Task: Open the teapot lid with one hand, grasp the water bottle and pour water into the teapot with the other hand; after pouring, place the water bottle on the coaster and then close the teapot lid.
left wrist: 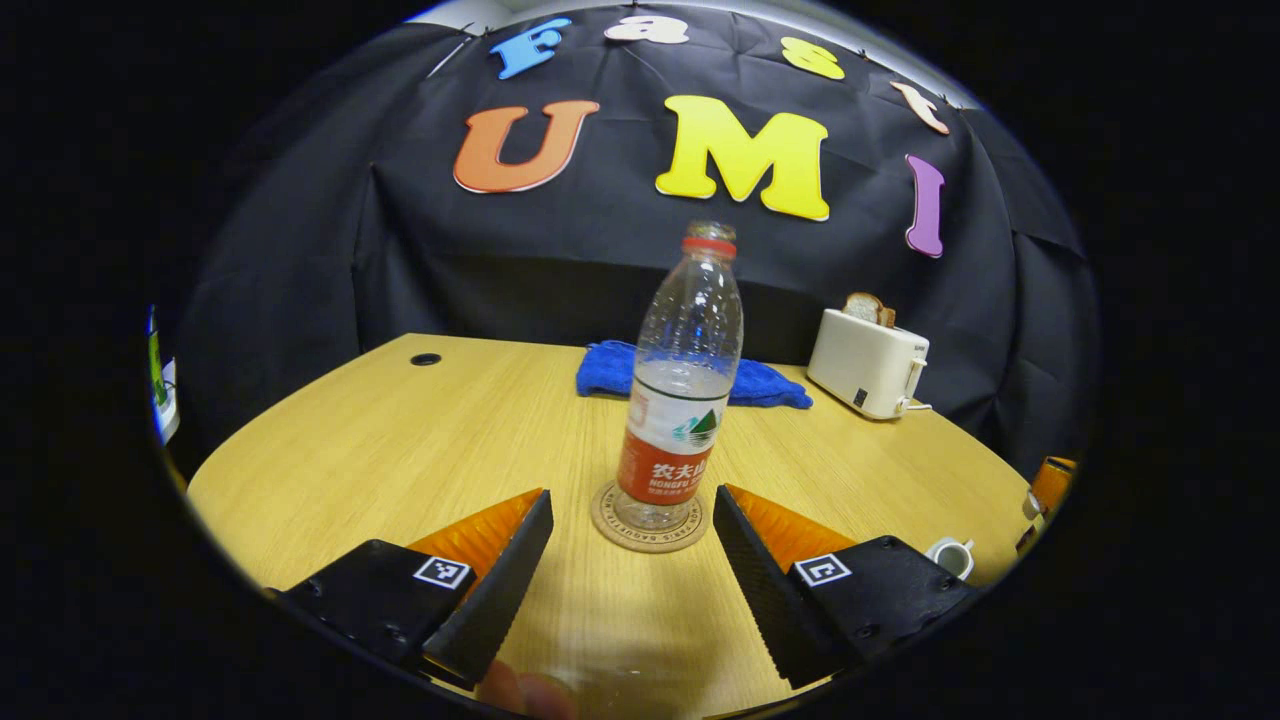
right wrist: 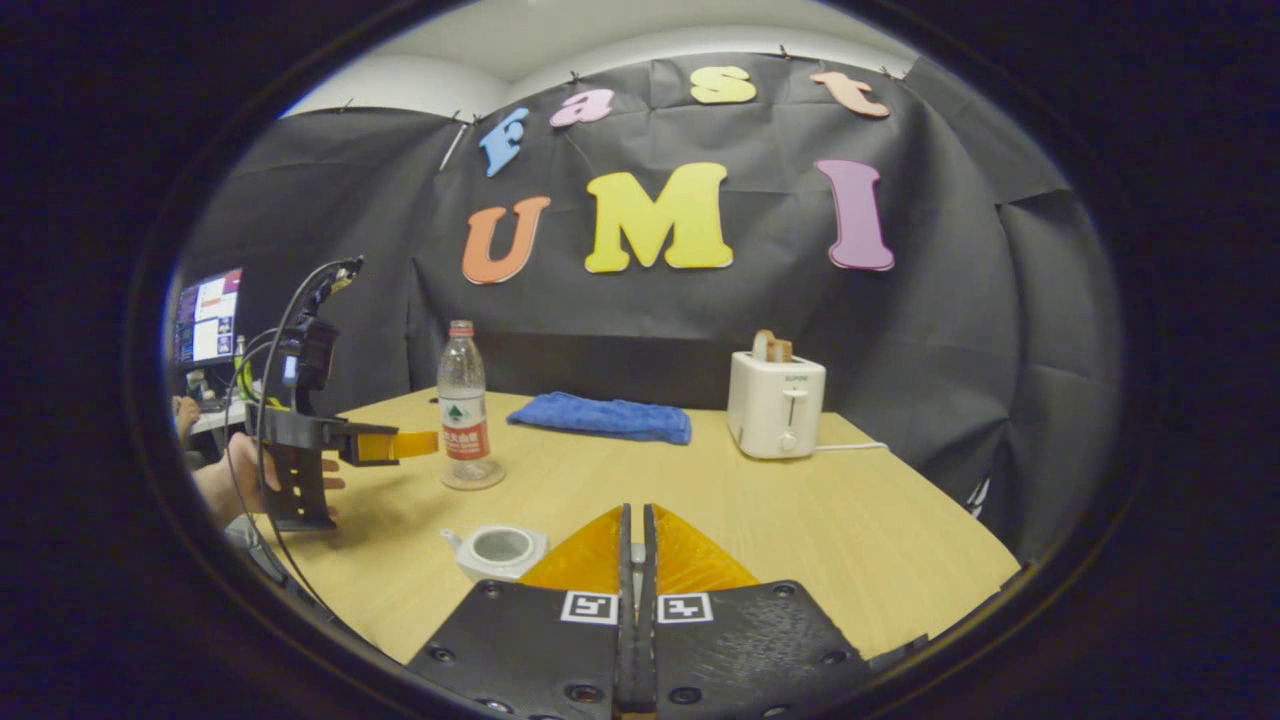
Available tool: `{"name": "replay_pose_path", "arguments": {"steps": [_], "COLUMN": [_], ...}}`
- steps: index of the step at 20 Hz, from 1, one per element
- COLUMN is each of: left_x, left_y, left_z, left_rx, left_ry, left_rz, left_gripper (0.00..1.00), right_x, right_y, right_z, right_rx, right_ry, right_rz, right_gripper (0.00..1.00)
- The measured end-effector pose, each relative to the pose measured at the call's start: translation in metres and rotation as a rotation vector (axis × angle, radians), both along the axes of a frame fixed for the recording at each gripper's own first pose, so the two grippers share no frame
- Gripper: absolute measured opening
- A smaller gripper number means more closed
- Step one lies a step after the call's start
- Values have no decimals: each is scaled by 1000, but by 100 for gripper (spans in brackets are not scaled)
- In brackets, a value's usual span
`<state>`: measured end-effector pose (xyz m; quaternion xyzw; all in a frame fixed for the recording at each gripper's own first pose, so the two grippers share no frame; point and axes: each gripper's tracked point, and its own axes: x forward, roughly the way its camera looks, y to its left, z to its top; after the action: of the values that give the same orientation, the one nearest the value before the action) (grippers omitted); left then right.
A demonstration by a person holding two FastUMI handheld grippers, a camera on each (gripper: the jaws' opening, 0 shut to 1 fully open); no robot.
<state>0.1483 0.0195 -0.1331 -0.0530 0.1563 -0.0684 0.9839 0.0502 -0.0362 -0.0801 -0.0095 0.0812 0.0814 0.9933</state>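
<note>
On the wooden table (right wrist: 800, 520), the water bottle (left wrist: 682, 400) stands upright on its coaster (left wrist: 650, 520), dead ahead of the left gripper (left wrist: 632, 540), whose fingers are spread wide with nothing between them. The lidless teapot (right wrist: 500, 550) sits just left of the right gripper (right wrist: 634, 545), its fingers pressed almost together on something small, probably the lid, though that cannot be told. Judging by this, closing the teapot remains, and the right gripper is nearer.

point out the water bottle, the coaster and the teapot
water bottle (left wrist: 672, 440), left gripper view, on its label
coaster (left wrist: 648, 541), left gripper view, on its front rim
teapot (right wrist: 500, 548), right gripper view, on its open mouth
</note>
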Motion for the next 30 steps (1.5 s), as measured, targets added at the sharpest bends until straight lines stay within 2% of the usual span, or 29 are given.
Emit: {"name": "replay_pose_path", "arguments": {"steps": [6, 12, 18, 30], "left_x": [-61, -103, -113, -111], "left_y": [61, 91, 93, 89], "left_z": [45, 67, 77, 74], "left_rx": [23, 112, 139, 132], "left_ry": [-157, -243, -286, -273], "left_rz": [152, 224, 229, 223], "left_gripper": [98, 98, 98, 98], "right_x": [19, 30, 35, 31], "right_y": [65, 94, 88, 90], "right_z": [-2, -23, -33, -36], "right_rx": [-3, -34, -31, -16], "right_ry": [-11, 17, 22, 15], "right_rz": [110, 151, 124, 127], "right_gripper": [0, 0, 0, 0]}}
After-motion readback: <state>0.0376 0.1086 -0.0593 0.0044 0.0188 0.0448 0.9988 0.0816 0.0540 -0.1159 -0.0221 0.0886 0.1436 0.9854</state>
